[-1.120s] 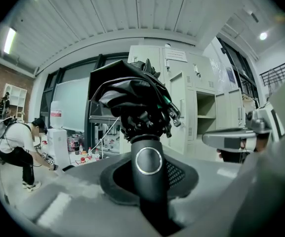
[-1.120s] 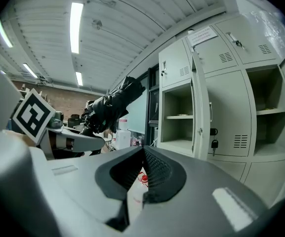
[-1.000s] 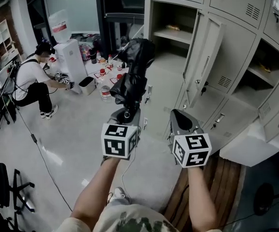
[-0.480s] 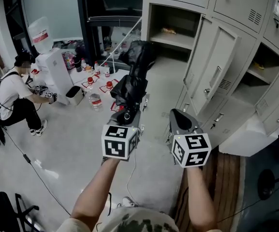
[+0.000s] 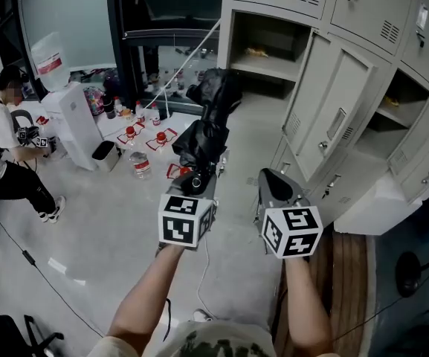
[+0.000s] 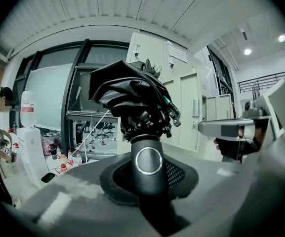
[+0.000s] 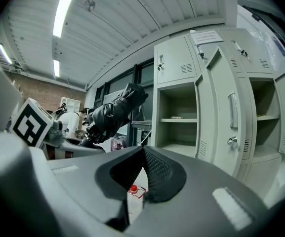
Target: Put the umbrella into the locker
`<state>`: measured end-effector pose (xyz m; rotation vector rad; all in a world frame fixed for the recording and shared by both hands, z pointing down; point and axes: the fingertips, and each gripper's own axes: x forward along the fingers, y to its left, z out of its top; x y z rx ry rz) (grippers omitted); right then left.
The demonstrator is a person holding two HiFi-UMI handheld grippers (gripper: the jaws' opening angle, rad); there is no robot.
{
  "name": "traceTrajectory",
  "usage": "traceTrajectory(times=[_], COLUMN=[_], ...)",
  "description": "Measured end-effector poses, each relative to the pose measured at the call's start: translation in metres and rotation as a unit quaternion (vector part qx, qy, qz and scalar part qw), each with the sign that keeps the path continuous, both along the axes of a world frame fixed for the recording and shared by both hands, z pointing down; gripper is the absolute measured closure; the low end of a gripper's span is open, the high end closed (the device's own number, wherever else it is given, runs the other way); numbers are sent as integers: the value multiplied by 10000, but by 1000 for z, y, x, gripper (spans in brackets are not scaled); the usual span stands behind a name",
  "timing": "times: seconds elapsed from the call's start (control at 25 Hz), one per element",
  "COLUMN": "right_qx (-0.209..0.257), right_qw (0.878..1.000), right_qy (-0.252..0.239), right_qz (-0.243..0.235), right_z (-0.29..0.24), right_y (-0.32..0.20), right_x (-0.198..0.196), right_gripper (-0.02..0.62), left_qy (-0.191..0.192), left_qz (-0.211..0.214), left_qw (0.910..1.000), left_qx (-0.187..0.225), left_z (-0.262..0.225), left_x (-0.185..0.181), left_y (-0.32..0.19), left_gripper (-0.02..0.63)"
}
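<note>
A folded black umbrella [image 5: 207, 122] sticks up and forward from my left gripper [image 5: 197, 178], which is shut on its round black handle [image 6: 148, 168]. In the left gripper view the canopy bundle [image 6: 132, 95] fills the middle above the handle. My right gripper [image 5: 272, 181] hangs beside it on the right, holding nothing, with its pads meeting at the tip [image 7: 143, 154]. The grey lockers stand ahead. One compartment [image 5: 268, 49] is open with a shelf inside, its door [image 5: 334, 104] swung out to the right. The umbrella [image 7: 113, 113] is short of that opening.
A person [image 5: 0, 143] crouches at the far left by a white water dispenser [image 5: 73, 122]. Bottles and small items [image 5: 143, 135] litter the floor ahead. More locker doors [image 5: 415, 151] hang open on the right. A wooden bench [image 5: 346, 274] lies at lower right. Cables trail across the floor.
Both grippers and the umbrella have swung across the room toward the lockers. The open compartment now sits more squarely ahead, and the crouching person has slid to the picture's left edge.
</note>
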<state>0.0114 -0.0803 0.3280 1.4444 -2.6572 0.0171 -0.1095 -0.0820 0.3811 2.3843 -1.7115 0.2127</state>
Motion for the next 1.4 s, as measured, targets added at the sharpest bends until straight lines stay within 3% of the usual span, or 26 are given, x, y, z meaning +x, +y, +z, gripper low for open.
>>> traceTrajectory(times=[0.52,1.4], right_qx=[17,151], right_qw=[9998,9994], right_qy=[-162,-321], right_qz=[140,-8], right_z=[9,-8], right_y=[-37,-241], right_x=[-4,2], right_gripper=[598,598], left_qy=[-42,-217], left_qz=[194,441], left_qw=[9998,9988], left_qx=[-61,69], left_z=[10,-6], left_x=[2,39], left_y=[-40,-240], left_gripper=[518,518])
